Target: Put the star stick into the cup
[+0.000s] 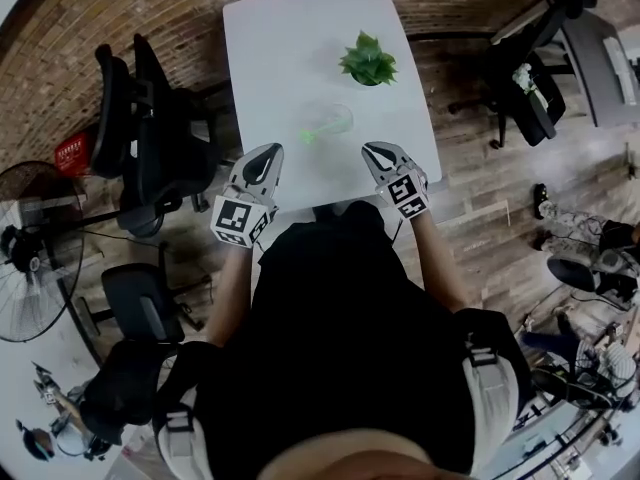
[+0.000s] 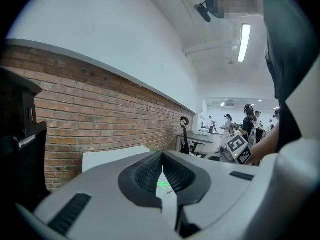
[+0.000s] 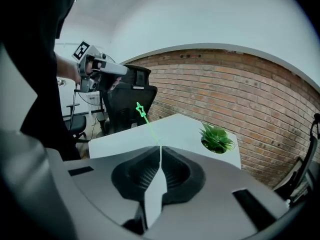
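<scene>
On the white table (image 1: 270, 48) a clear cup (image 1: 328, 120) holds the green star stick (image 1: 306, 134), which leans to the left. In the right gripper view the star stick (image 3: 145, 119) rises behind the jaw tips, star end up, and the jaws hide the cup. My right gripper (image 1: 373, 149) hangs over the table's near right edge, apart from the cup, with its jaws shut on nothing. My left gripper (image 1: 271, 150) is held over the near left edge, also shut and empty. A green glint shows past the left gripper (image 2: 162, 156) between its jaws.
A potted green plant (image 1: 368, 61) stands at the table's far right, beyond the cup. Black office chairs (image 1: 150, 138) crowd the left side, with a fan (image 1: 30, 248) further left. Another chair (image 1: 530, 78) is at the right. A brick wall (image 3: 250, 89) runs behind the table.
</scene>
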Tool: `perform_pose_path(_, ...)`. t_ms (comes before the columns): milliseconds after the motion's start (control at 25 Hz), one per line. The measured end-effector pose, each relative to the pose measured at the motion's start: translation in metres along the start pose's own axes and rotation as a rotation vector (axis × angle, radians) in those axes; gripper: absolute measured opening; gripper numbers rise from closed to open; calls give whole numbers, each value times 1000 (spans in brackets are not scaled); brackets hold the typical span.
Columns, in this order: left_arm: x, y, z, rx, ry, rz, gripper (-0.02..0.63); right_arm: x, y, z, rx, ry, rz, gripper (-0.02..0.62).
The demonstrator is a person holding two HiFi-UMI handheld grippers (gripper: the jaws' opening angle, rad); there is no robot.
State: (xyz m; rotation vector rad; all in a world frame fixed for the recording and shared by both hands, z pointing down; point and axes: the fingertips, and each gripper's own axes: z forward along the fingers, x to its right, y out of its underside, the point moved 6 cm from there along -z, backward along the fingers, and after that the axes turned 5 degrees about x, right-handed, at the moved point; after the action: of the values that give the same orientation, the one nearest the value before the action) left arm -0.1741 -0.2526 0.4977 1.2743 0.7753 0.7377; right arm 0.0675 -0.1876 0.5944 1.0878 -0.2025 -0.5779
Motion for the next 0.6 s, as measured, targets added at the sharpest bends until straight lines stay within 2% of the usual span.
perform_pose_path(40,0,0,1,1,3,0,21,0,-2,-4,-4,-1,12,-2)
perform_pose_path(440,-2,6,11,-3,31,-1,21,6,-5,-28,-26,27,14,-2)
perform_pose_path(600,-3,9,14,-8,45,7,21,8,-13,-35,4,43,43,-3)
